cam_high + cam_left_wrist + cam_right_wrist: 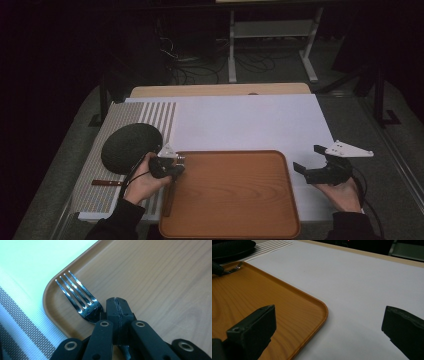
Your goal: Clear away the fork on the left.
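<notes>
I am carrying a fork [82, 300], left tool [117, 305] pinching its neck, over the wooden tray's [235, 200] near-left corner. Right tool [311, 159] is waiting spread beside the tray. Next, probably: lowering, releasing.

Dark round plate [131, 147] on striped placemat [102, 170]; brown-handled utensil [106, 183] just beside it; white sheet [250, 122] beyond.

One wooden tray [235, 200]; one fork [80, 298]; one dark round plate [130, 146]; one brown-handled utensil [106, 183] (kind unclear); two grippers.
</notes>
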